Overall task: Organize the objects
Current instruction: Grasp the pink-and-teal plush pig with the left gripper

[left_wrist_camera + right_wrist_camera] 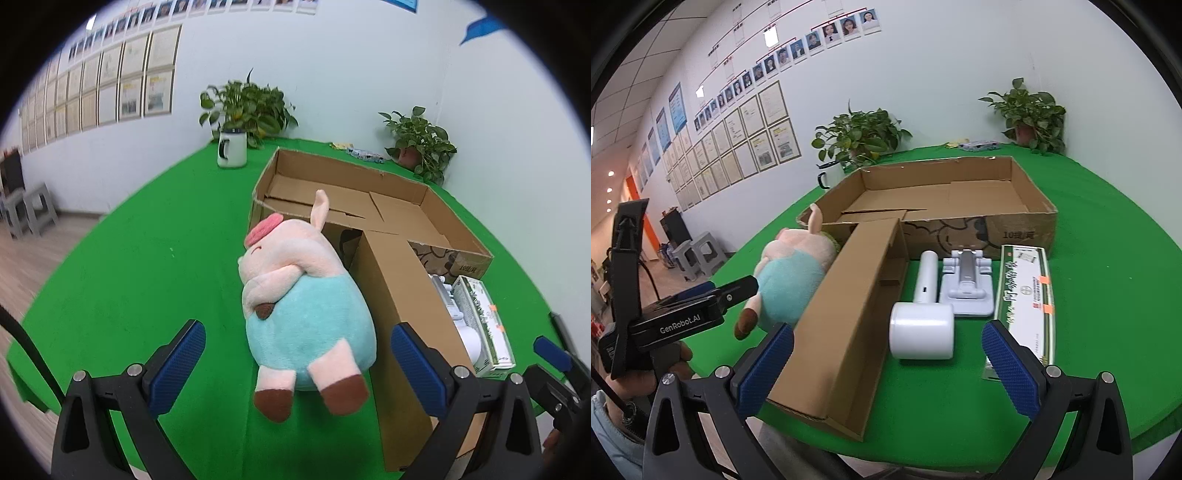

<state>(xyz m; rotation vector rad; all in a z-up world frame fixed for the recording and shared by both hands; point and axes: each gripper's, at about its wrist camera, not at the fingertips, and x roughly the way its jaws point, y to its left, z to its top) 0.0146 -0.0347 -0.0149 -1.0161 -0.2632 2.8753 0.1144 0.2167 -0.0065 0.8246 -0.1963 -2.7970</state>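
A pink plush pig (299,306) in a teal shirt lies on the green table (147,266), leaning on a long narrow cardboard box (402,332). My left gripper (299,365) stands open just short of the pig's brown feet, nothing between its blue pads. In the right wrist view my right gripper (886,365) is open too, near the table's front edge, facing a white hammer-shaped device (923,314). Beside that lie a white stand (966,284) and a long green-and-white carton (1025,295). The plush pig (790,280) and the long cardboard box (849,317) show at the left. A big open cardboard tray (960,199) sits behind.
Two potted plants (247,107) (421,144) and a white mug (232,147) stand along the table's far edge by the wall. A person's hand (665,362) holds the left gripper (713,295) at the left of the right wrist view. Grey stools (33,210) stand on the floor.
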